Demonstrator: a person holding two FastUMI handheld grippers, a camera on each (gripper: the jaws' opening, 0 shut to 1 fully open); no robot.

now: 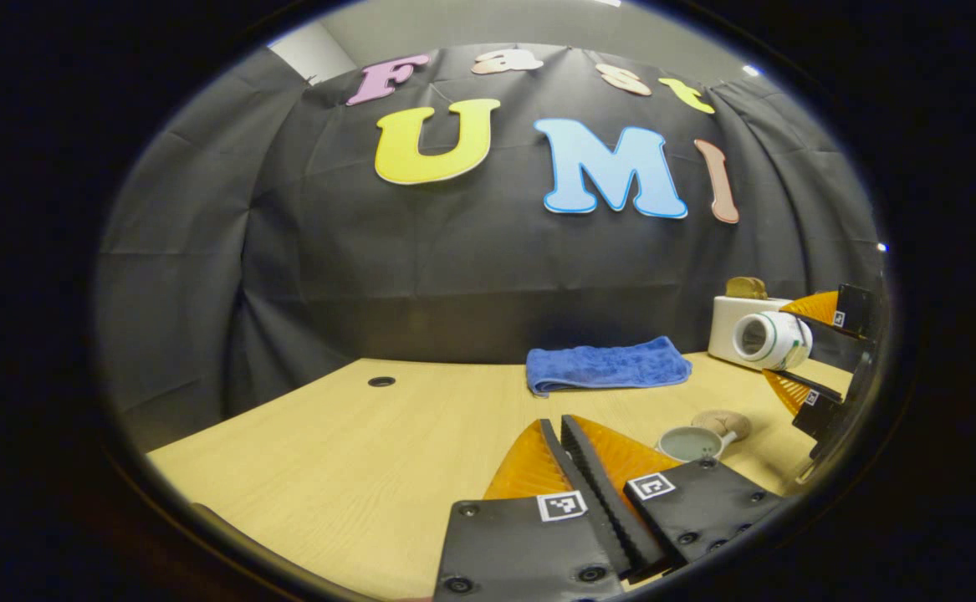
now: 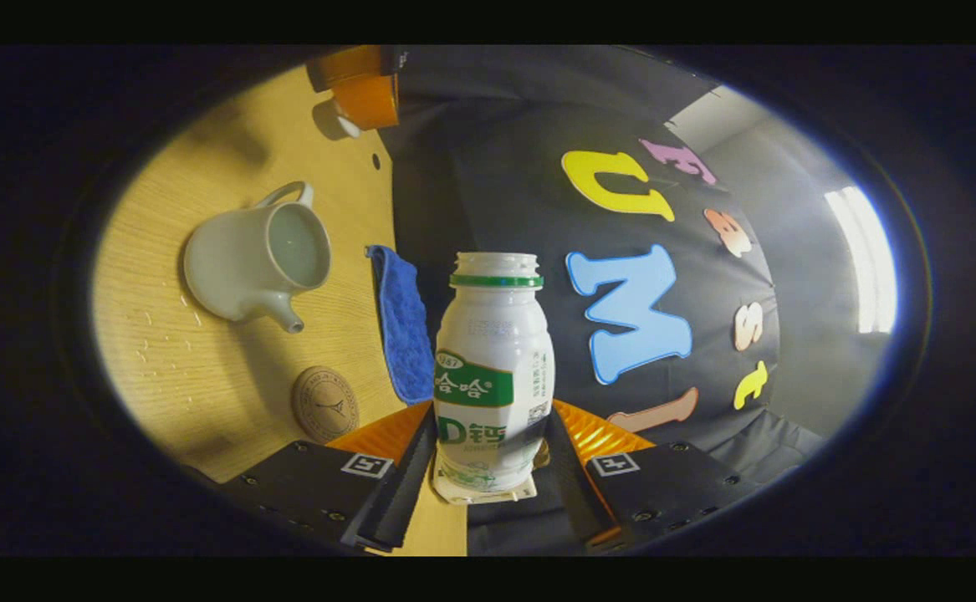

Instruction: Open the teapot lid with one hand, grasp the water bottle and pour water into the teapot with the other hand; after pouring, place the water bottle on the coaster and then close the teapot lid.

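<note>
My right tongs point(image 2: 488, 468) pinch the white plastic water bottle point(image 2: 494, 368) near its base, uncapped mouth pointing away along the fingers. The pale ceramic teapot point(image 2: 253, 263) stands lidless on the wooden desk point(image 2: 170, 368), water inside. The round cork coaster point(image 2: 325, 404) lies nearer me, between teapot and tongs (the blue towel point(image 2: 402, 330) sits just beyond), so the bottle likely goes there next. My left tongs point(image 1: 561, 468) are pressed together, gripping nothing I can see.
</note>
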